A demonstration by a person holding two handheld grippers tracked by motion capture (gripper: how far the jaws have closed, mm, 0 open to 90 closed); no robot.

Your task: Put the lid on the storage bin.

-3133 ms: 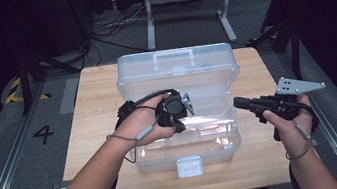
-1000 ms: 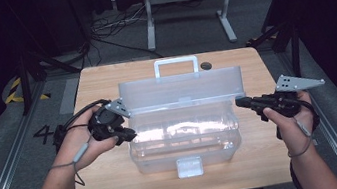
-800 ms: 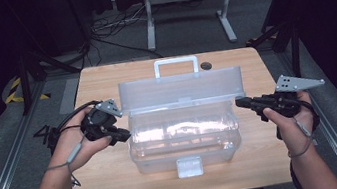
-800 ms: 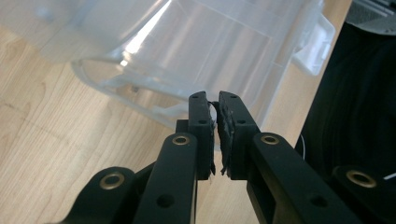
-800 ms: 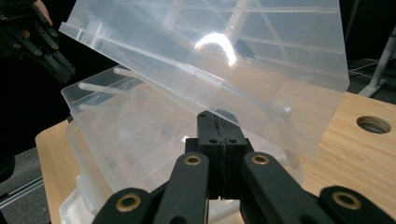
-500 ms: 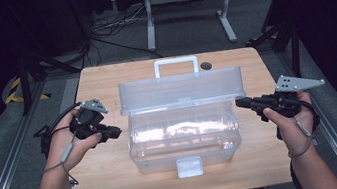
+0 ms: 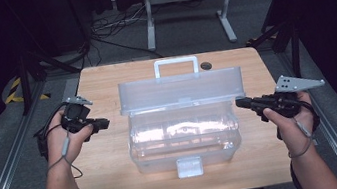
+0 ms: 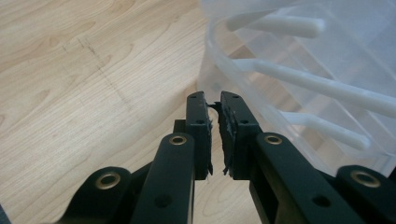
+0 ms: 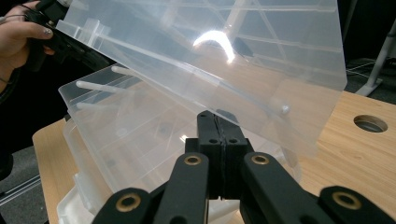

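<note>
The clear plastic storage box (image 7: 183,138) sits mid-way on the light wooden surface (image 7: 113,178), its white latch (image 7: 189,166) nearest, its lid (image 7: 181,90) raised behind. Left of the box, the left tongs (image 7: 102,124) have just been parting slightly, nothing between them. Right of the box, the right tongs (image 7: 239,103) are pressed together, empty.

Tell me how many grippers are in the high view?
2. The left gripper is at the left of the clear box, the right gripper at its right end. Nothing between the jaws of either.
</note>
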